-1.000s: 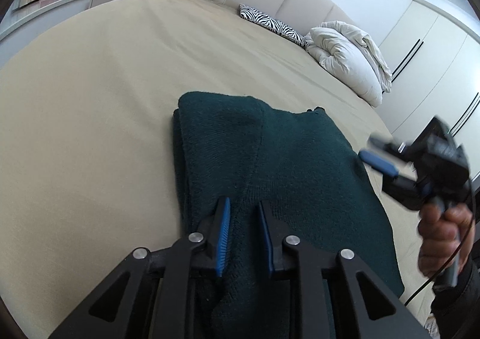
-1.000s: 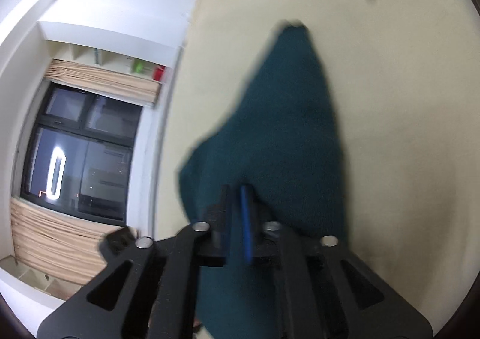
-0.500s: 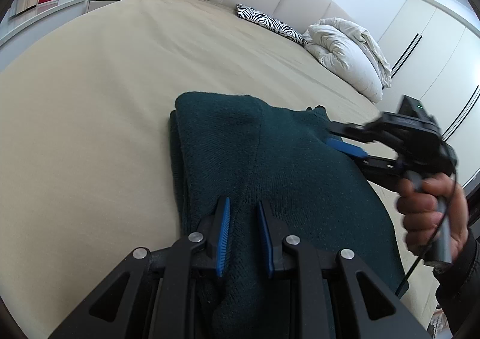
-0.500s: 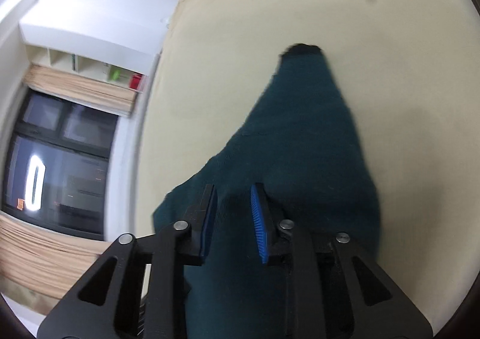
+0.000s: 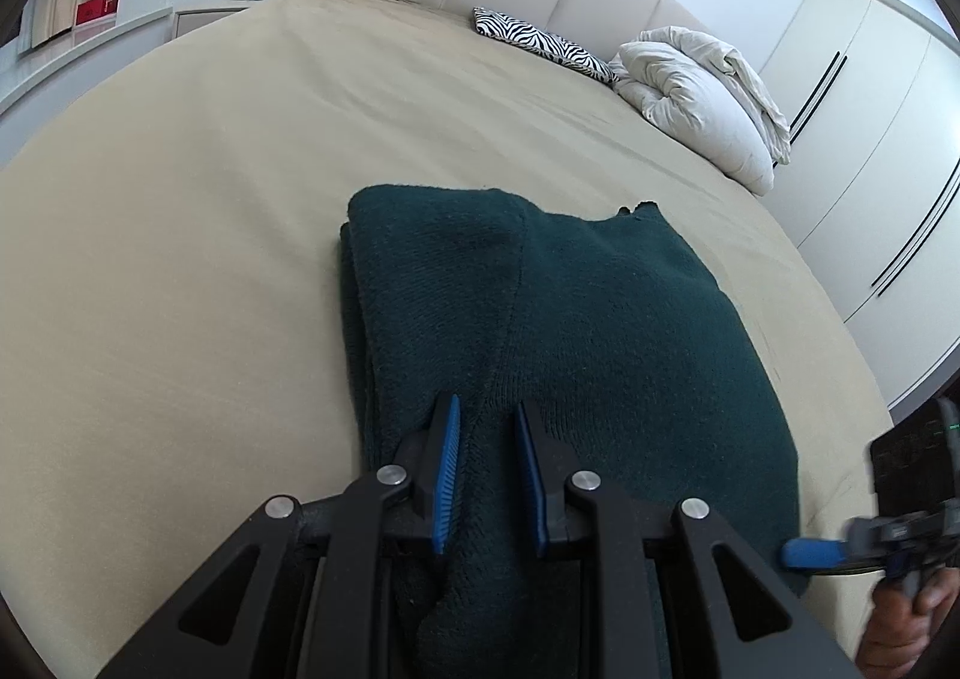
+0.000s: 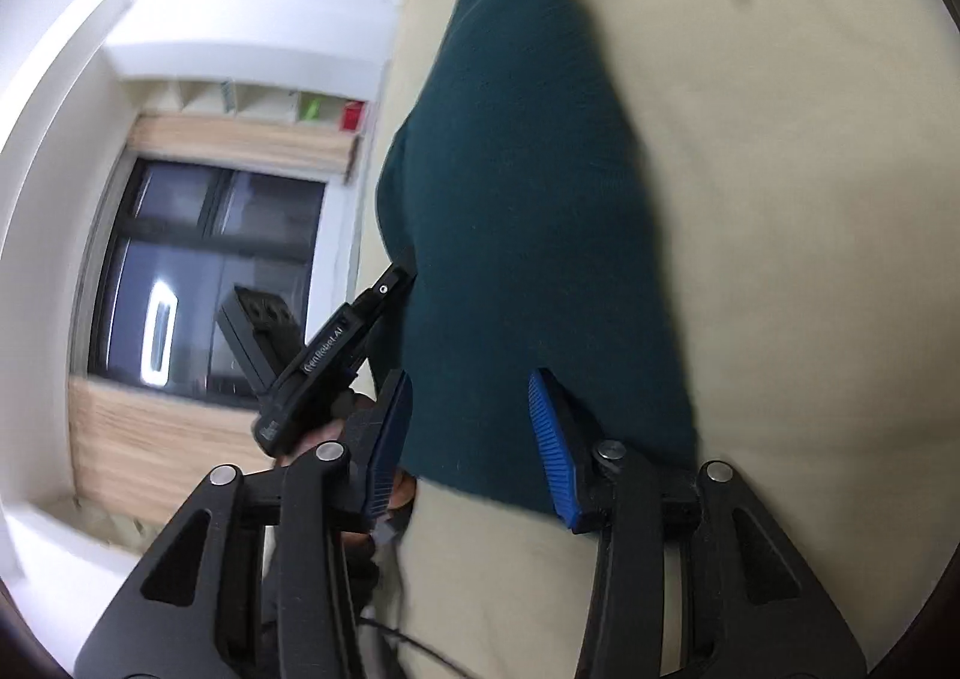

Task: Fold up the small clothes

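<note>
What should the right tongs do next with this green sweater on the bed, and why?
Probably ease the right tongs forward over the near edge of the dark green sweater and close. They have just been opening and stand apart, nothing pinched, while the left tongs grip a raised fold at the near end. The sweater lies folded on the beige bed, so both near corners likely need holding.

Fuzzy matt knit sweater (image 5: 600, 319) on smooth cloth bedspread (image 5: 210, 199)
</note>
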{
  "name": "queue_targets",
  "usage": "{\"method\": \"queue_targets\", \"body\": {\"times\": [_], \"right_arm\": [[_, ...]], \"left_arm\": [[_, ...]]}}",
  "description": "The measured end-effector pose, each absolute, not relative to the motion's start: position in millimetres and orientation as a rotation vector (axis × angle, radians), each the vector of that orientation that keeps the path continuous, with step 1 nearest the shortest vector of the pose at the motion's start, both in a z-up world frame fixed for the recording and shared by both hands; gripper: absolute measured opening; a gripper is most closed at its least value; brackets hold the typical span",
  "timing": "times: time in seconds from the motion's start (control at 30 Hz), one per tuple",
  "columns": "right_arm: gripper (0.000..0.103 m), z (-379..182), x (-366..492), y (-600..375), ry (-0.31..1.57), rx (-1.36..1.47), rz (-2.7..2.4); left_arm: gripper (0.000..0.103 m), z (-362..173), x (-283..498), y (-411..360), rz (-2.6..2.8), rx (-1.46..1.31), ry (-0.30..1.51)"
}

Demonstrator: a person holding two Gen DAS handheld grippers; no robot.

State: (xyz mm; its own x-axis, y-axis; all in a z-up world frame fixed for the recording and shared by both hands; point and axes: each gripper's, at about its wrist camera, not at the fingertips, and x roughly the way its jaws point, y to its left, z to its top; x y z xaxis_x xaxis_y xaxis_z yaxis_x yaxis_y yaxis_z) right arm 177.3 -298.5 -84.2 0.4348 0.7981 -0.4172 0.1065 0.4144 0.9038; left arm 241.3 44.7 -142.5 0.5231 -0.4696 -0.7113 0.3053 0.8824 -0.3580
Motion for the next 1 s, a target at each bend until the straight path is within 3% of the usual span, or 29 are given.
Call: {"method": "queue_targets", "body": {"times": [0.1,0.2,0.23,0.27,0.3,0.47,0.5,0.57,0.6,0.67,0.87,1.0], "right_arm": [[0.051,-66.8,155.6,-294.7,0.971,1.027,0.639],[0.06,-87.6,155.7,-277.2,1.087,0.952,0.611],[0.06,-103.9,154.9,-279.1,1.14,0.94,0.575],[0.05,-115.6,153.2,-281.7,1.143,0.963,0.566],[0.046,-112.9,150.9,-286.1,1.123,0.973,0.568],[0.049,-84.1,138.6,-301.8,1.07,0.904,0.537],[0.051,-77.6,134.2,-315.4,1.037,0.892,0.534],[0.064,-68.4,132.6,-348.7,0.968,0.888,0.51],[0.069,-60.3,136.3,-359.4,0.936,0.88,0.486],[0.081,-53.4,149.9,-380.4,0.912,0.869,0.438],[0.081,-87.3,202.9,-407.9,1.025,0.965,0.405],[0.081,-109.8,231.1,-393.6,1.12,0.997,0.383]], "left_arm": [[0.024,-143.7,241.4,44.7,-0.469,-0.206,0.905],[0.024,-143.9,240.9,42.8,-0.464,-0.201,0.905],[0.024,-143.6,240.7,41.9,-0.462,-0.196,0.905],[0.024,-143.0,239.2,40.7,-0.459,-0.191,0.903],[0.024,-142.2,239.0,40.7,-0.457,-0.193,0.905],[0.024,-125.2,237.5,54.8,-0.439,-0.276,0.959],[0.027,-117.9,233.8,59.2,-0.426,-0.287,0.96],[0.07,-97.7,222.6,73.2,-0.37,-0.295,0.914],[0.076,-91.3,219.0,80.1,-0.344,-0.295,0.891],[0.079,-89.3,220.5,92.8,-0.337,-0.327,0.908],[0.075,-131.4,242.4,104.2,-0.438,-0.512,1.121],[0.075,-141.1,250.6,99.0,-0.438,-0.534,1.156]]}}
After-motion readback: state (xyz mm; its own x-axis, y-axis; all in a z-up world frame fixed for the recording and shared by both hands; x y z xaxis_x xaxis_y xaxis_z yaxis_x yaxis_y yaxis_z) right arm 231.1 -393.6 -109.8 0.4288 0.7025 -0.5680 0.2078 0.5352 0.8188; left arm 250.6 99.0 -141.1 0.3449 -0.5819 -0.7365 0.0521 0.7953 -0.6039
